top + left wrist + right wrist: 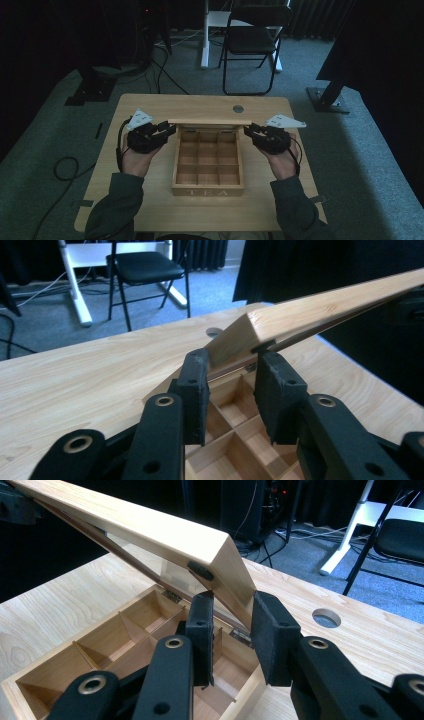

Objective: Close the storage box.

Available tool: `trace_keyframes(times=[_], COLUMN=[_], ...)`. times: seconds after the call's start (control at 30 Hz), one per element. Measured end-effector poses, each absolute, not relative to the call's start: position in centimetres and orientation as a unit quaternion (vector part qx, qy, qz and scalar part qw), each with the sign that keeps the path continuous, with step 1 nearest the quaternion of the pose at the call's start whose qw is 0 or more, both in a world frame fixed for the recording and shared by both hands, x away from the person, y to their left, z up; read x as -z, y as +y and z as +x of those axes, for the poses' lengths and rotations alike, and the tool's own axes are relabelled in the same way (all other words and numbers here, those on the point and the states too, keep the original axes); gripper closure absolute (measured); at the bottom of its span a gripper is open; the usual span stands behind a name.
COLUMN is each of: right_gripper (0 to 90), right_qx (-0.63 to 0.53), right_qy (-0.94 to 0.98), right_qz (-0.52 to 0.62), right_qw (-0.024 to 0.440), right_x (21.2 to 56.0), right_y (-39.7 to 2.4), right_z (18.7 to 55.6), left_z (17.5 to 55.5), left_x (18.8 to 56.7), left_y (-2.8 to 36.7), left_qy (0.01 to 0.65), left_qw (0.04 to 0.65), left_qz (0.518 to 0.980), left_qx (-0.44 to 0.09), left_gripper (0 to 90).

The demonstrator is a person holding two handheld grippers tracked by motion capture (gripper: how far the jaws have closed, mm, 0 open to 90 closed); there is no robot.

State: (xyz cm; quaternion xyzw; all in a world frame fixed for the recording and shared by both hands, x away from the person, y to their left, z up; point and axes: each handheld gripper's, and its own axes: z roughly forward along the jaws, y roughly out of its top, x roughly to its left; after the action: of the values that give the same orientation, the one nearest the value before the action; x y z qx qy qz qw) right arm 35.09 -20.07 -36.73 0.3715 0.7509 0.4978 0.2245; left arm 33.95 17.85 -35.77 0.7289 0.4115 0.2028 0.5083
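A wooden tea box (207, 190) with several empty compartments sits mid-table, its hinged lid (210, 121) raised at the far side. My left gripper (172, 129) reaches in from the left, jaws straddling the lid's left end. In the left gripper view the lid (320, 302) slants up to the right; the left gripper (232, 360) stands slightly wider than the lid's edge, pads loose on it. My right gripper (247, 131) comes from the right. In the right gripper view the right gripper (232, 597) is shut on the lid's (150, 530) side edge above the compartments (100, 645).
The table (150, 200) has a round cable hole (238, 108) behind the box. A black folding chair (252, 40) and a white desk leg (205, 45) stand on the carpet beyond. Cables (65, 167) lie on the floor at the left.
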Motion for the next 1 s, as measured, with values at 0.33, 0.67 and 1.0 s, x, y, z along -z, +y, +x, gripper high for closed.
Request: trace_keyframes(times=[0.33,0.67,1.0], right_gripper=[70.1,68.0,66.5], right_qx=[-0.502,-0.501,-0.503], right_qy=[0.748,0.753,0.753], right_qz=[0.372,0.364,0.36], right_qw=[0.222,0.222,0.226], right_x=[37.0,36.9,36.9], right_y=[-20.1,-20.2,-20.1], right_z=[34.5,33.3,32.4], left_z=[33.2,32.6,31.7], left_x=[35.8,36.3,36.3], left_y=[17.8,18.0,17.7], left_qy=[0.402,0.4,0.388], left_qw=[0.502,0.499,0.494], left_qz=[0.736,0.741,0.748], left_qx=[-0.211,-0.205,-0.213], left_gripper=[65.8,63.6,61.4])
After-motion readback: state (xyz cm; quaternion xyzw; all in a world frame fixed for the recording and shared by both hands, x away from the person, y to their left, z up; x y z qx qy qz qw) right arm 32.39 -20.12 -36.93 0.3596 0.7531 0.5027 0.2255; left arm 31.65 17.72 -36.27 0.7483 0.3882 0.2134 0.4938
